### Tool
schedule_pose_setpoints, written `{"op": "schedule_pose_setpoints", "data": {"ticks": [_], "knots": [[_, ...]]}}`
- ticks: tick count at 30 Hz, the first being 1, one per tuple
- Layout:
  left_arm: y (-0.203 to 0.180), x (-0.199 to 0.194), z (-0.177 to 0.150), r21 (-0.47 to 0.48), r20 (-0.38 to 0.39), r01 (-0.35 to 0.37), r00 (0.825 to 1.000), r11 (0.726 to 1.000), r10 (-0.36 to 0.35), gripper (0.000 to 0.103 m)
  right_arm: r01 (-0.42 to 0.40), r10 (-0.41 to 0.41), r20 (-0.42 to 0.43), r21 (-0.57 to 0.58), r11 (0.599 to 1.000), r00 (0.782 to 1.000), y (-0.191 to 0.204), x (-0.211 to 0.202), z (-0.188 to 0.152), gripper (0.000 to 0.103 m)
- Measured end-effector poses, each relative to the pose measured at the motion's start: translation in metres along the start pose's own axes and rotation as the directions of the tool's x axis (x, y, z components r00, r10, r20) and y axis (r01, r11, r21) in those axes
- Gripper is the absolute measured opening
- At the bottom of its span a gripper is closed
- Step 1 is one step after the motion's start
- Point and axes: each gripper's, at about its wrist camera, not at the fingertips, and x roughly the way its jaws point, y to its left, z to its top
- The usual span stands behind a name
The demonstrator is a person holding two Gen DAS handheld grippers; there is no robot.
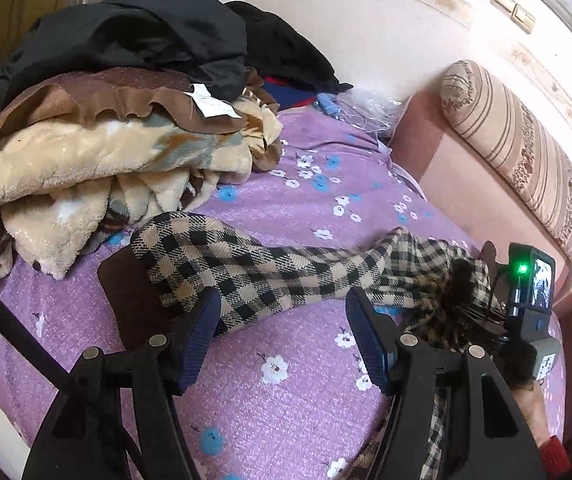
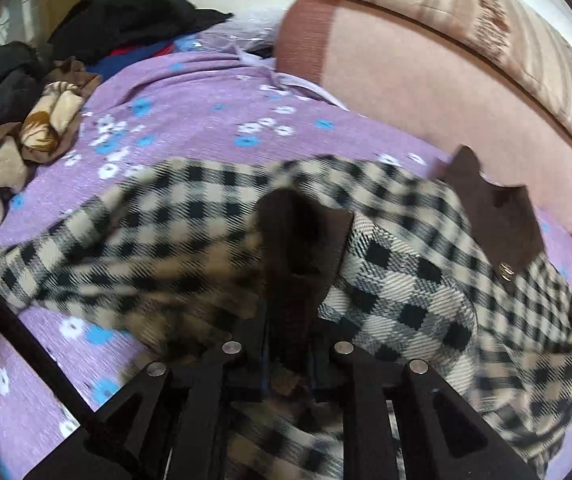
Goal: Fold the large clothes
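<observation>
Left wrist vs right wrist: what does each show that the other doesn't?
Left wrist only: the open left gripper over bare sheet, the right gripper's camera unit, a white label on the blanket pile.

Right wrist only: the right gripper buried in coat fabric, the brown collar flap with a button.

Both: checked coat, purple floral sheet, pink headboard, striped bolster.

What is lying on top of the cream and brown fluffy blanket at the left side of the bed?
On the fluffy blanket lies a brown cloth with a white tag, and black garments are piled on that. Whatever is deeper inside the pile is covered and cannot be seen.
</observation>
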Motion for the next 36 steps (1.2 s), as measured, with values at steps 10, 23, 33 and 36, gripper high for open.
{"op": "schedule_pose_setpoints", "data": {"ticks": [10,23,33,36], "knots": [[-0.017,0.011,-0.003,0.011,-0.021,0.014,1.0,1.0,-0.013,0.064,-0.281,0.277,0.077,0.05,0.958,0.958,-0.022,-0.052,-0.009,0.045],[-0.131,0.032,-0.021,0.243,-0.078,0.225,0.974,0.944,-0.212,0.069,-0.054,0.012,0.108,0.395,0.917,0.994,-0.253,-0.148,-0.159,0.055],[-0.283,0.125,-0.037,0.621,-0.204,0.26,0.964,0.739,-0.168,0.069,-0.043,-0.01,0.124,0.414,0.909,0.992,-0.298,-0.138,-0.179,0.056],[-0.309,0.144,-0.056,0.746,-0.206,0.235,0.971,0.623,-0.121,0.069,-0.042,-0.015,0.138,0.405,0.914,0.99,-0.304,-0.131,-0.165,0.058]]}}
